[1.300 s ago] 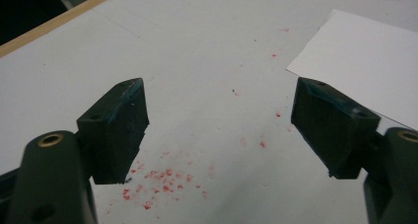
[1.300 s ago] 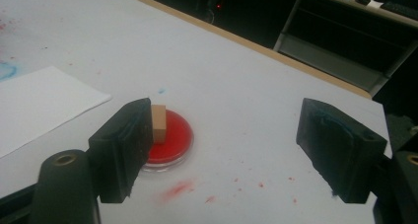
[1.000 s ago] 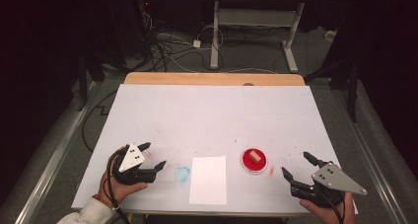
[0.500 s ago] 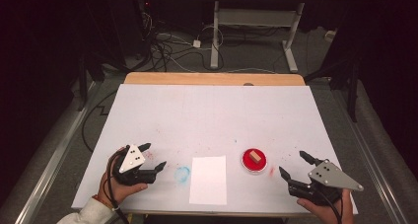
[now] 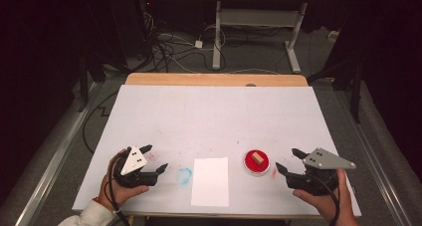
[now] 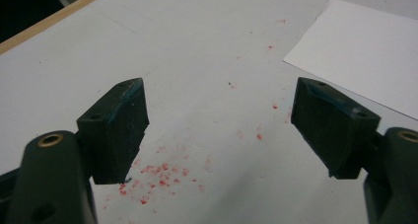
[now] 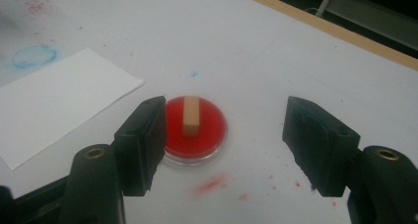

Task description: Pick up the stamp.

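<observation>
Right gripper (image 5: 287, 162) jaws spread, empty, aimed at the wooden stamp block (image 7: 191, 115) standing in the red ink pad dish (image 7: 213, 130) just ahead. Likely next: take the block. Best to centre the jaws across its narrow sides and close gently so the dish doesn't slide. Left gripper (image 5: 155, 158) also spread, empty, low over the stained table (image 5: 214, 111), white paper sheet (image 5: 211, 180) beside it. Block's underside hidden; blue ring smudge (image 5: 184, 175) faint.

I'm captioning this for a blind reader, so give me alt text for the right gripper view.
An open hand-held gripper points at a round red ink pad with a small wooden block lying on it. A white paper sheet lies left on the ink-speckled white table.
</observation>
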Action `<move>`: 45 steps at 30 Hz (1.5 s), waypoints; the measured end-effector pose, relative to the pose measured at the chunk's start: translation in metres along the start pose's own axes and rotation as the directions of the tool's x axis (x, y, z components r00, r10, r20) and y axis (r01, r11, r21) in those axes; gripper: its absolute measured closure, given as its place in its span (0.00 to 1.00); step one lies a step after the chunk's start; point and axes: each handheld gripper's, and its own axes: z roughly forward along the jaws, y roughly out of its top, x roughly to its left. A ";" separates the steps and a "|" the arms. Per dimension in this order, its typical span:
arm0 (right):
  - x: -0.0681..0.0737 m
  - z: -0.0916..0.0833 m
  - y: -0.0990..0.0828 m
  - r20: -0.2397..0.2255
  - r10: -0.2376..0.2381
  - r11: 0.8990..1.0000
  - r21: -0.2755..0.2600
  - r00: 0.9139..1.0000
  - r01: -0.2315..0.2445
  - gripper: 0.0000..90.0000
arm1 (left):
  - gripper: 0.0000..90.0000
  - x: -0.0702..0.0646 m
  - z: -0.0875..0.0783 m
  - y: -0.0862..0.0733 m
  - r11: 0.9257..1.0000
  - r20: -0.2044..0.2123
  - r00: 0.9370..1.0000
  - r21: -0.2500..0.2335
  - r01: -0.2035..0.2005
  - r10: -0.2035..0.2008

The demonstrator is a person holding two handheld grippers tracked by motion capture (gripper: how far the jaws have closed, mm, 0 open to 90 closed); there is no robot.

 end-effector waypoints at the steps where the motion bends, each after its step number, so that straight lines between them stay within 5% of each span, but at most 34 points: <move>1: 0.001 0.003 0.003 -0.008 -0.005 1.000 0.009 1.000 0.005 0.39 | 0.24 0.000 0.000 0.000 1.000 0.000 1.000 0.000 0.000 0.000; 18: 0.006 0.064 0.024 -0.064 -0.043 0.980 0.191 0.997 0.054 0.42 | 0.24 0.000 0.002 -0.002 1.000 0.007 1.000 0.010 0.002 -0.002; 25: 0.012 0.081 0.024 -0.086 -0.018 0.969 0.242 0.996 0.039 0.49 | 0.23 0.000 0.002 -0.002 1.000 0.007 1.000 0.013 0.010 -0.010; 35: 0.016 0.098 0.018 -0.115 -0.017 0.956 0.288 0.993 0.050 0.69 | 0.23 0.000 0.002 -0.003 1.000 0.010 1.000 0.019 0.004 -0.004; 38: 0.015 0.098 0.017 -0.120 -0.019 0.959 0.279 0.993 0.052 0.75 | 0.23 0.000 0.002 -0.003 1.000 0.010 1.000 0.022 0.002 -0.002; 45: 0.012 0.099 0.016 -0.079 -0.009 0.961 0.274 0.997 0.030 0.66 | 0.23 0.000 0.002 -0.003 1.000 0.010 1.000 0.023 0.002 -0.002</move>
